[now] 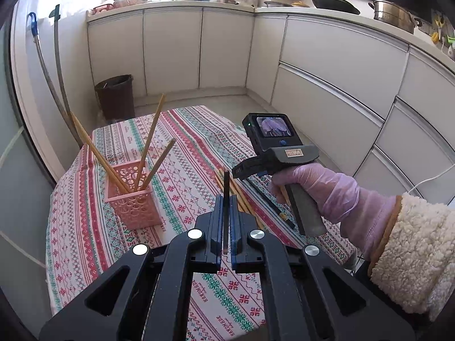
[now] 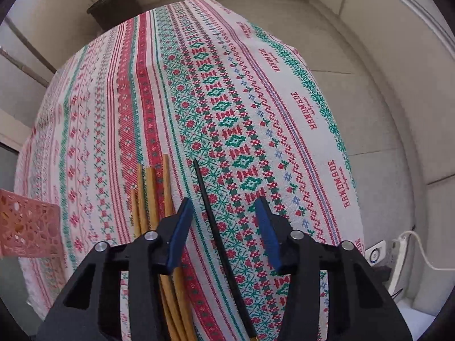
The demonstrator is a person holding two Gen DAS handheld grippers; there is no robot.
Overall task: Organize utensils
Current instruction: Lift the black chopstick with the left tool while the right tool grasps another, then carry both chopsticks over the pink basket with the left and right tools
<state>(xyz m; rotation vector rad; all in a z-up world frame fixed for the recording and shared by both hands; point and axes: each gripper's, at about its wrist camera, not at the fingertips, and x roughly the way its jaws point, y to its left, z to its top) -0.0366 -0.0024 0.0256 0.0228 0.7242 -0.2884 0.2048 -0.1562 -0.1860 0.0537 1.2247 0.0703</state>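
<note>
My left gripper is shut on a black chopstick and holds it upright above the patterned tablecloth. A pink perforated basket to its left holds three wooden chopsticks. My right gripper is open above the table, over a second black chopstick that lies between its fingers. Several wooden chopsticks lie just left of it. The right gripper also shows in the left wrist view, held by a gloved hand. The basket's corner shows at the left of the right wrist view.
A dark waste bin stands on the floor beyond the table. White cabinets run along the back and right. A power strip and cable lie on the floor right of the table's edge.
</note>
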